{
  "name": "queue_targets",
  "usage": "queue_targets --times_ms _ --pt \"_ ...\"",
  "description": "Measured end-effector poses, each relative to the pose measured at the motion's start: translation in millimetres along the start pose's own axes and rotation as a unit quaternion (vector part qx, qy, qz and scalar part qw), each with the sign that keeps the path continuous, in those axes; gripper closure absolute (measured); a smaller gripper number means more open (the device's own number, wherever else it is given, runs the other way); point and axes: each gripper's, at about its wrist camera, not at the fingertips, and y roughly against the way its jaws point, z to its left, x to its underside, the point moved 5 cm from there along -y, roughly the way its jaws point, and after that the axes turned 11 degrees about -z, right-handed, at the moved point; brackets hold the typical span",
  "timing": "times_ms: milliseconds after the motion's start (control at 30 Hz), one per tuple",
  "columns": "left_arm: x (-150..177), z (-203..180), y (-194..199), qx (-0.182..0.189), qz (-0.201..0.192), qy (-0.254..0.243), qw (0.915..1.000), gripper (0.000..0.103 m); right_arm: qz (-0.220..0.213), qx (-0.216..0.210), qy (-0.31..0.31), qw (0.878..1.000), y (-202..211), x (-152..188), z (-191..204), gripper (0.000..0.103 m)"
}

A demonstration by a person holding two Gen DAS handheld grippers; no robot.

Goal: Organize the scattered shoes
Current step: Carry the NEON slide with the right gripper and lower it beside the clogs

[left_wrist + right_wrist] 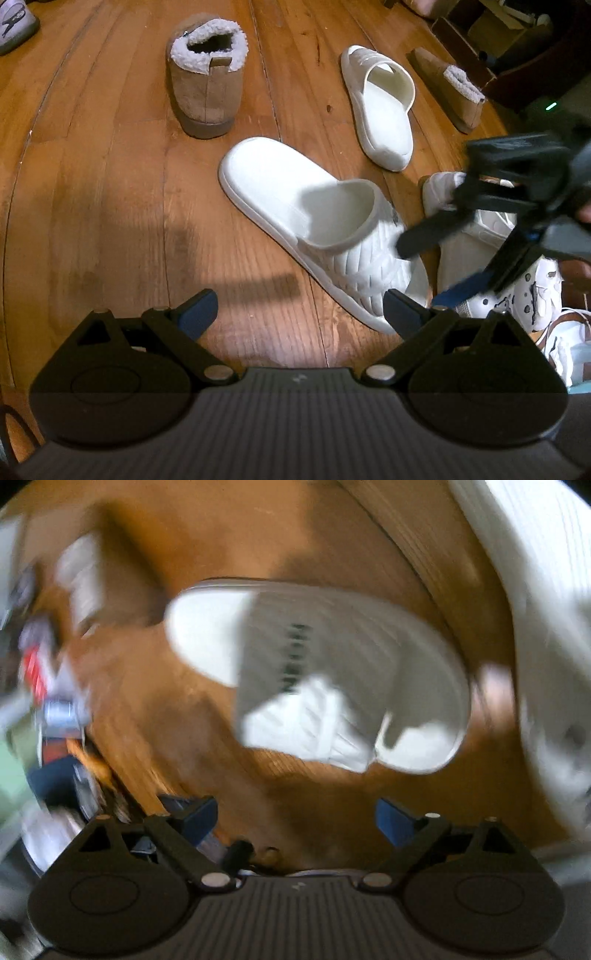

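Observation:
A white slide sandal (pixel 317 225) lies at an angle on the wooden floor in the left wrist view. Its mate (pixel 380 107) lies farther back. A tan fleece-lined boot (pixel 207 77) stands upright at the back, a second one (pixel 447 88) lies at the right. My left gripper (pixel 299 310) is open and empty, just short of the near slide's toe. My right gripper (pixel 424 269) is seen from the side, open, over the slide's strap. In the blurred right wrist view the right gripper (pixel 295 819) is open above the same slide (pixel 332 672).
White sneakers (pixel 491 266) lie at the right beside the near slide. A grey shoe (pixel 14 26) is at the far left corner. Cardboard boxes (pixel 491 26) stand at the back right. Blurred clutter (pixel 48 686) fills the left edge of the right wrist view.

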Motion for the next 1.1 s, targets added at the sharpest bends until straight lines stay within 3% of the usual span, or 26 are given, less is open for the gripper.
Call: queue_targets --times_ms 67,100,133,167,200,267,300,333,367,500,567,733,833,867,1000,1100 --pt "2.0 3.6 -2.3 0.007 0.006 0.012 0.9999 0.006 -0.039 -0.011 0.094 0.995 13.4 -1.8 21.2 0.010" --pt "3.1 5.4 -5.1 0.022 0.013 0.026 0.9993 0.006 -0.088 0.028 0.217 0.972 21.6 -0.2 43.4 0.010" --pt "4.6 7.4 -8.9 0.042 0.022 0.046 0.9978 0.006 -0.123 0.095 0.286 0.946 17.6 3.9 48.1 0.009" --pt "6.5 9.5 -13.1 0.064 0.033 0.067 0.9951 0.006 -0.156 0.160 0.352 0.909 14.9 7.4 54.0 0.009" --pt "7.8 11.0 -15.5 0.077 0.040 0.083 0.9927 0.006 -0.187 0.224 0.414 0.862 13.3 10.7 61.1 0.010" --pt "10.3 12.4 -17.3 0.083 0.045 0.093 0.9912 0.006 -0.193 0.215 0.448 0.846 2.4 17.4 59.1 0.012" --pt "11.7 13.0 -18.2 0.085 0.047 0.096 0.9906 0.006 -0.189 0.209 0.449 0.848 0.3 17.9 58.9 0.012" --pt "13.0 13.6 -19.1 0.087 0.049 0.100 0.9900 0.006 -0.158 0.185 0.456 0.856 -11.1 19.8 57.3 0.012" --pt "13.8 13.9 -19.8 0.087 0.050 0.102 0.9897 0.006 -0.156 0.184 0.458 0.856 -10.1 18.5 54.4 0.012" --pt "12.0 17.0 -24.4 0.087 0.052 0.113 0.9884 0.006 -0.153 0.196 0.529 0.811 -26.2 18.7 65.4 0.009" --pt "10.9 20.0 -24.7 0.087 0.053 0.115 0.9882 0.006 -0.146 0.214 0.573 0.778 -38.2 15.4 71.8 0.009" --pt "4.9 32.3 -25.1 0.088 0.050 0.131 0.9862 0.006 -0.115 0.197 0.610 0.759 -57.7 17.7 73.6 0.009" --pt "1.4 42.5 -23.6 0.077 0.043 0.138 0.9865 0.006 -0.118 0.212 0.631 0.737 -71.4 23.0 68.9 0.003" --pt "1.5 43.7 -22.9 0.073 0.043 0.134 0.9873 0.006 -0.118 0.212 0.633 0.735 -73.2 21.9 68.2 0.003" --pt "4.2 46.3 -24.0 0.066 0.046 0.133 0.9878 0.006 -0.124 0.212 0.629 0.737 -81.3 14.0 66.1 0.003" --pt "5.7 45.3 -26.6 0.064 0.050 0.132 0.9879 0.006 -0.124 0.200 0.615 0.752 -76.6 10.6 65.4 0.006"
